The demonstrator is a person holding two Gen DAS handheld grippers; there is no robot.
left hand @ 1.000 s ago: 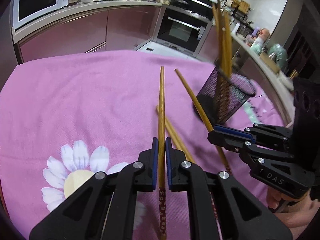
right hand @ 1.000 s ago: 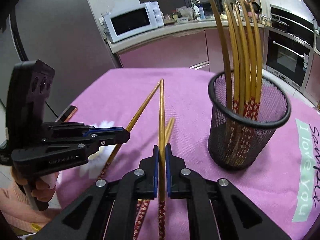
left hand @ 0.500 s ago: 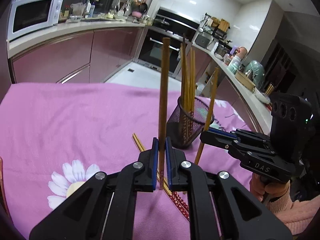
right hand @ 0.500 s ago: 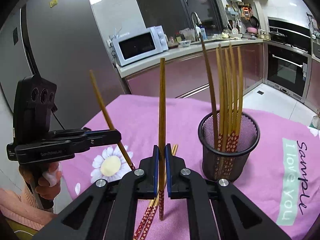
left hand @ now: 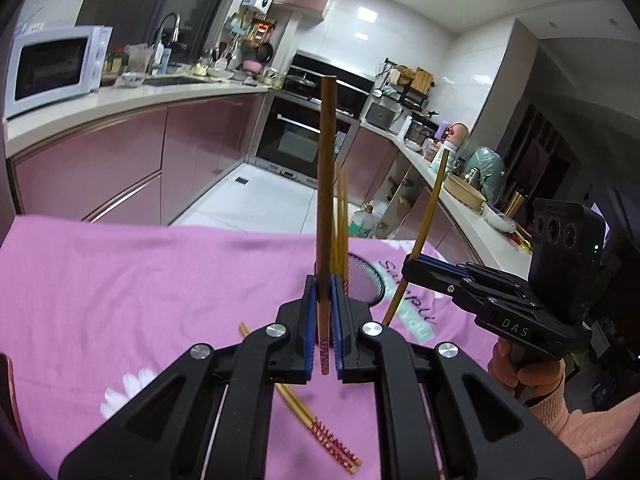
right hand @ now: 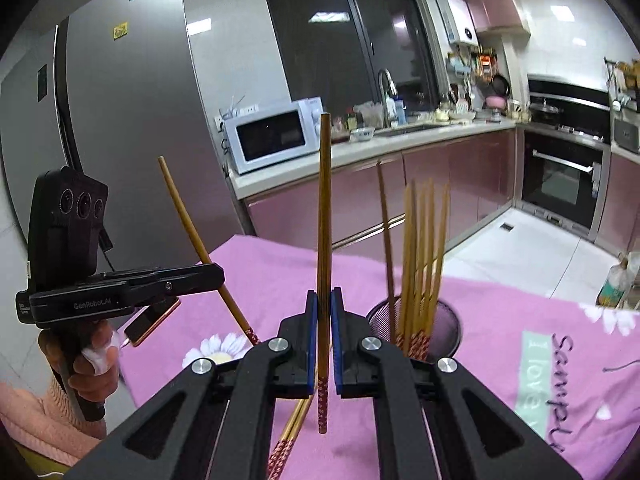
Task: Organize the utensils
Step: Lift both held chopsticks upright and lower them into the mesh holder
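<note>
With both tools up off the cloth, each one has a chopstick pinched between its blue pads. The left gripper [left hand: 323,316] is pressed tight on the left chopstick [left hand: 326,184], which stands almost upright, its red-patterned end poking out below the jaws. Over in the right wrist view, the right gripper [right hand: 324,332] clamps the right chopstick [right hand: 323,216] the same way, plain end up, patterned end hanging beneath the pads. From the left camera that second stick leans slightly, tip toward the counter. Just ahead and to the right of the right gripper sits the black mesh holder [right hand: 448,332] on the pink tablecloth [right hand: 500,312], with a bundle of chopsticks [right hand: 420,256] already standing inside it, patterned ends down. Two loose chopsticks [left hand: 316,424] lie side by side, flat on the cloth under the left tool, touching along their length. A hand [left hand: 516,372] in a pink sleeve [left hand: 592,428] grips the right tool's handle. Behind it all, a white microwave [right hand: 276,140] sits on the counter, and a tall grey fridge [right hand: 120,120] stands at the left.
</note>
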